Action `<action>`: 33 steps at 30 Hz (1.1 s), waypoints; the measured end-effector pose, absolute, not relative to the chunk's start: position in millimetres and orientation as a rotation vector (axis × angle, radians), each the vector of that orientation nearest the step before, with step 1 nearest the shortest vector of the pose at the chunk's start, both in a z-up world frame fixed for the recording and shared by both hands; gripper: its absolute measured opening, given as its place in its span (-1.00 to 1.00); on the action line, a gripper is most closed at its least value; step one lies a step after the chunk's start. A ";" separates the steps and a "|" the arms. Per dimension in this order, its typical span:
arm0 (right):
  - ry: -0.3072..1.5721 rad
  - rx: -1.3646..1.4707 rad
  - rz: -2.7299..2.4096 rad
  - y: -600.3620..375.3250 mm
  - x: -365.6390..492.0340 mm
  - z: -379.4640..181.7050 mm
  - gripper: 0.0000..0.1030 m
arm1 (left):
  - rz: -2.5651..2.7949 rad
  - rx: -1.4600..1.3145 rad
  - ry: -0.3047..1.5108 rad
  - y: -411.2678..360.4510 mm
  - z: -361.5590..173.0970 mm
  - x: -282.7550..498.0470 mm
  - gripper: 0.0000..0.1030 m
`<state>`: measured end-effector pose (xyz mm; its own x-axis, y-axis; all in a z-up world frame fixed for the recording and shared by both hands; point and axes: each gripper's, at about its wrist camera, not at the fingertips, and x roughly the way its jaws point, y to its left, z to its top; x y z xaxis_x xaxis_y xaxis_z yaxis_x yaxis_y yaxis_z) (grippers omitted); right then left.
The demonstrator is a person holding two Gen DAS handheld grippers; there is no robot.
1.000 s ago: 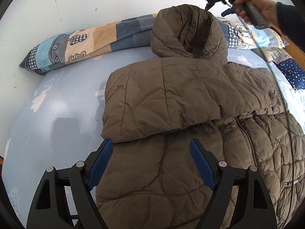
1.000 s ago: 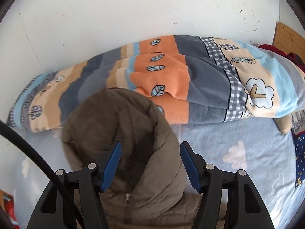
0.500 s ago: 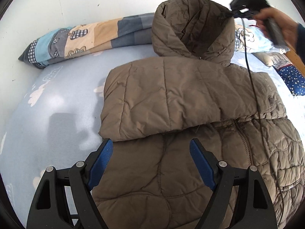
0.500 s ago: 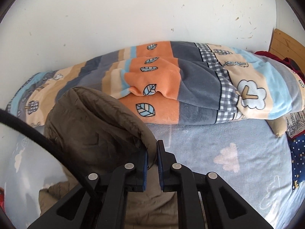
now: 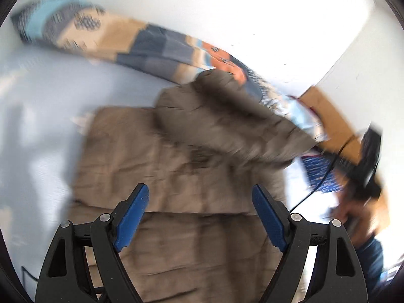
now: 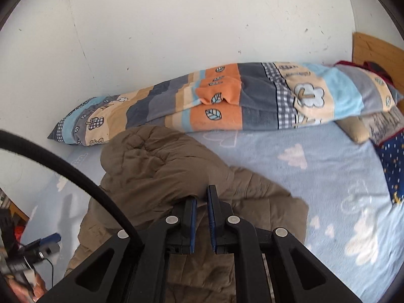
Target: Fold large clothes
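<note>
- Jacket (image 6: 161,176): I see a brown quilted, hooded jacket lying on the bed, with its upper part toward the rolled blanket at the wall.
- Hood (image 6: 141,151): in the right wrist view the hood is pulled over toward the body of the jacket, its fabric drawn up into the tips of my right gripper.
- Right gripper (image 6: 201,202): its blue-padded fingers (image 6: 192,217) stand almost together, pinched on a fold of the hood's edge. In the left wrist view it appears only as a dark blurred shape at the right edge (image 5: 368,161), with a black cable running to it.
- Left gripper (image 5: 199,202): its two blue pads (image 5: 131,217) stand wide apart above the folded body of the jacket (image 5: 176,176), and I see nothing between them. In the right wrist view it shows at the lower left corner (image 6: 48,242), beside the jacket's edge, with part of the holding hand (image 6: 27,285) below it.
- Bed sheet (image 6: 315,176): pale blue with white cloud shapes; it carries the jacket and lies bare to the jacket's right.
- Blanket (image 6: 227,106): a striped roll in orange, grey, beige and light blue, with leaf and tree motifs, lying along the white wall (image 6: 176,25) just behind the hood.
- Pillow (image 6: 394,161): dark blue with small dots, at the right edge of the bed, well apart from the jacket.
- Note: the left wrist view is heavily blurred, so I cannot tell fine detail of the jacket's folds there.
</note>
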<state>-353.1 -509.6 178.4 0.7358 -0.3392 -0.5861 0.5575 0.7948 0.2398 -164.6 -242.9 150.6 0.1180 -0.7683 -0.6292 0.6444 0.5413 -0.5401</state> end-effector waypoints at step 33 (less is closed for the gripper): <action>0.486 1.146 -0.391 -539.9 -320.9 50.1 -0.84 | -0.869 -0.467 1.288 -359.4 69.7 -65.0 -0.78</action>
<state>-320.9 -539.9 50.1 0.8318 -0.0479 -0.5530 0.5299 0.3648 0.7656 -65.0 -359.4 69.7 0.0350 -0.7752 -0.6307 0.2946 0.6111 -0.7347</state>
